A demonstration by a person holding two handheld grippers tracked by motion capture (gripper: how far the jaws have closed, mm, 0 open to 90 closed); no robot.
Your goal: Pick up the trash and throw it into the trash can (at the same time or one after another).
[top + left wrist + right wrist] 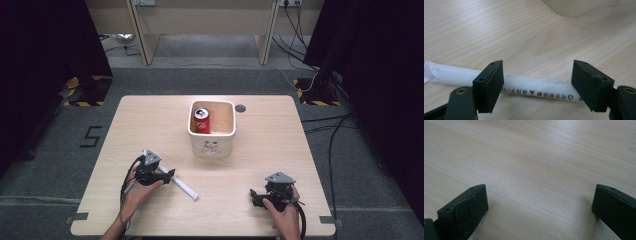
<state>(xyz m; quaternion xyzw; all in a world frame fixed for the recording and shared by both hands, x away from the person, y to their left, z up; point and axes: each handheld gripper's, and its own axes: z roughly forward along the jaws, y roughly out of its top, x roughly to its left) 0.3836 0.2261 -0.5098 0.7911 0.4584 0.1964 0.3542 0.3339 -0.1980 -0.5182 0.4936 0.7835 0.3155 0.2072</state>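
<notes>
Even overhead light falls on the pale table (150, 115), dim at the dark sides. Both gripper views are sharp up close (jaws slightly soft), with faint shadows below.

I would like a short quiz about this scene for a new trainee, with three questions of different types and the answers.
1. True or false: the left gripper is shut on the wrapped straw.
2. What stands inside the white bin? A) a red can B) a green bottle C) a spoon
3. Fill in: the jaws of the right gripper have only the bare ____ between them.

Key
1. False: its jaws stand open, one to each side of the view, with the straw lying across between them on the table.
2. A: the red can.
3. table
</notes>
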